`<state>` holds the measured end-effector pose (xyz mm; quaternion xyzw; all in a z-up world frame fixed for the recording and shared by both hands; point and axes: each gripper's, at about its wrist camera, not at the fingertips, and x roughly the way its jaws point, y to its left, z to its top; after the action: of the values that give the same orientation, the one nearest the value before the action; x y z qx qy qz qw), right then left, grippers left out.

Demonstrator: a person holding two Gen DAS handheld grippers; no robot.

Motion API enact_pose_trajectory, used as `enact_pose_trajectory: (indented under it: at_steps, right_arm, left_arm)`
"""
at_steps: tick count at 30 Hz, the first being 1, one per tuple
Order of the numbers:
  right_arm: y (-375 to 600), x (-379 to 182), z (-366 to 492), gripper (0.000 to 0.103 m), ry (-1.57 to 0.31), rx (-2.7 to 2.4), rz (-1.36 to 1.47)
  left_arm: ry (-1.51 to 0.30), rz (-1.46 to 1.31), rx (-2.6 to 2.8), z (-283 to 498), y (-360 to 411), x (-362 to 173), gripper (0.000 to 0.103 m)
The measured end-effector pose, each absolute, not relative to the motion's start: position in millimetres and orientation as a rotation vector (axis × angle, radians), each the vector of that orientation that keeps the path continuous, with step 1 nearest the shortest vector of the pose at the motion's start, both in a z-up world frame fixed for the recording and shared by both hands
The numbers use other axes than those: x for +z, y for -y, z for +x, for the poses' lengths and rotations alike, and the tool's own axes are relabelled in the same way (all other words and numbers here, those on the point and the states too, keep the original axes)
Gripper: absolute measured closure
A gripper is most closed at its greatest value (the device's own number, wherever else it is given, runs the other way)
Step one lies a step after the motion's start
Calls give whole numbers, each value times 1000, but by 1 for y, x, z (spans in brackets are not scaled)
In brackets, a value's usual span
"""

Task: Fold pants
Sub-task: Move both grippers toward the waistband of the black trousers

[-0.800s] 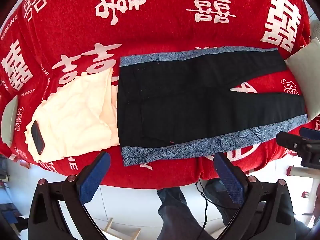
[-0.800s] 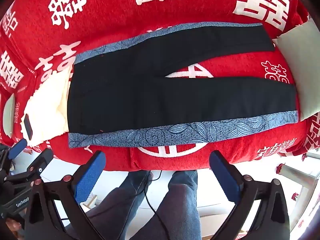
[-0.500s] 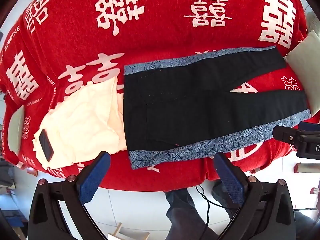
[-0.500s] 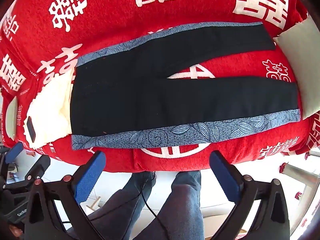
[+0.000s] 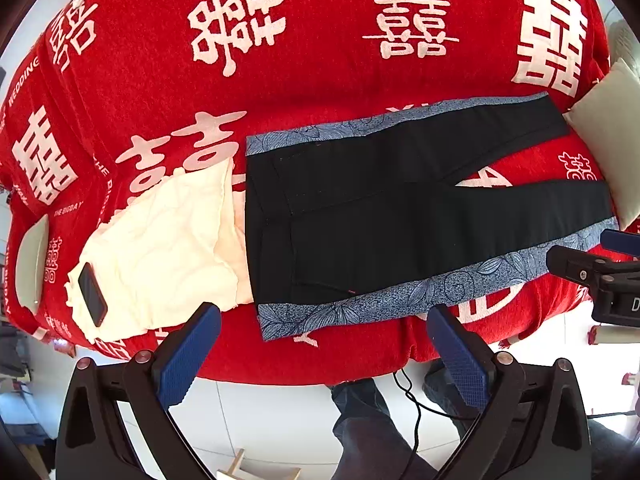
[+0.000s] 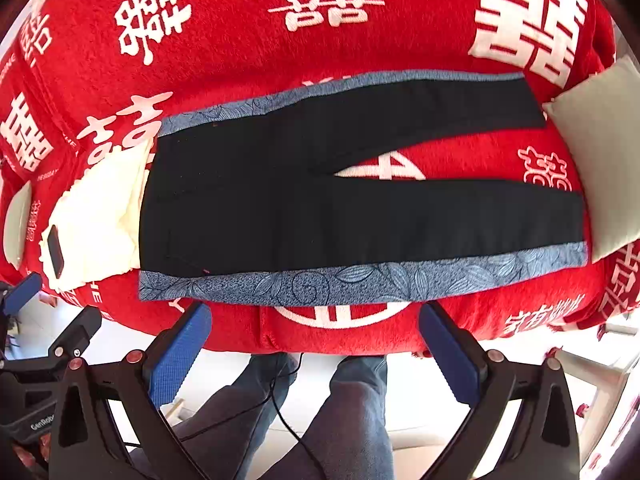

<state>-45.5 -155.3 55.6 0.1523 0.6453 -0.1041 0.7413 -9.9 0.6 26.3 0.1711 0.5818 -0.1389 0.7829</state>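
Rising left gripper (image 5: 324, 344), pants (image 5: 400, 208) lower in view

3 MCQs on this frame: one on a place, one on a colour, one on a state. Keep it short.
1. Where does the phone lie?
A. on the cream cloth
B. on the pants
C. on the pillow

2. What colour are the pants' side stripes?
A. white
B. blue patterned
C. green

3. How do the pants lie on the red blanket?
A. folded in half
B. rolled up
C. spread flat, legs apart

Answers:
1 A: the phone sits on the cream cloth, left of the waistband.
2 B: a blue leaf-print band runs along each outer seam.
3 C: both legs lie flat with red showing between them; left gripper and right gripper are open, holding nothing.
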Motion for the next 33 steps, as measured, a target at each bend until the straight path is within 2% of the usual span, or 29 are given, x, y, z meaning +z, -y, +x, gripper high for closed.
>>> enact_pose_trajectory:
  at_steps: [28,33]
  right_arm:
    - [193,64,-52,0,-1374,-167,300]
    - [229,59,-68,0,-1355,-100,431]
  left_arm:
    - [-1283,278,-175,-29,23,36,0]
    - [-1322,167,-134,-42,27,31,0]
